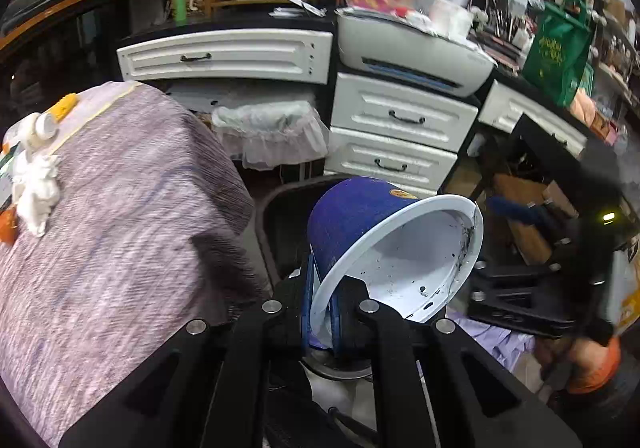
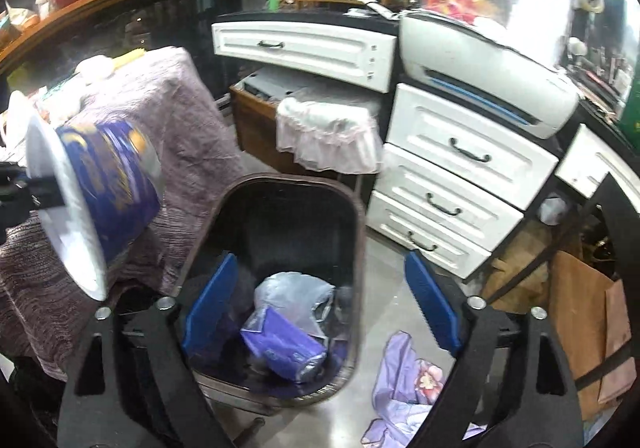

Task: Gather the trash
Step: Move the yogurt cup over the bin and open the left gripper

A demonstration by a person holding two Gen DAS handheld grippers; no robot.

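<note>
Your left gripper (image 1: 323, 322) is clamped on the white rim of the blue paper cup with the gold print (image 1: 384, 244), one blue pad inside the wall, one outside. That rim pinch makes sense: the cup is tipped on its side, mouth swung away from the table, so whatever dregs cling to the speckled white inside will spill toward the bin rather than onto the cloth. From the right wrist view the cup (image 2: 100, 200) hangs in the air just beside the table draped in mauve woven cloth (image 2: 168, 116), to the left of the dark oval trash bin (image 2: 356, 232) and not yet over its mouth.

Your right gripper (image 2: 320, 296) has its fingers spread wide apart and carries nothing, hovering above the bin, framing the clear plastic bag and purple wrapper (image 2: 288, 328) already lying inside.

Room to move: the bin mouth is broad and open. The tight edge, I'd judge, is the cloth's overhang on the left. On the right, the white drawer unit (image 2: 448, 184) stands near, and a lilac flowered wrapper (image 2: 404, 380) lies on the floor beside the bin.
</note>
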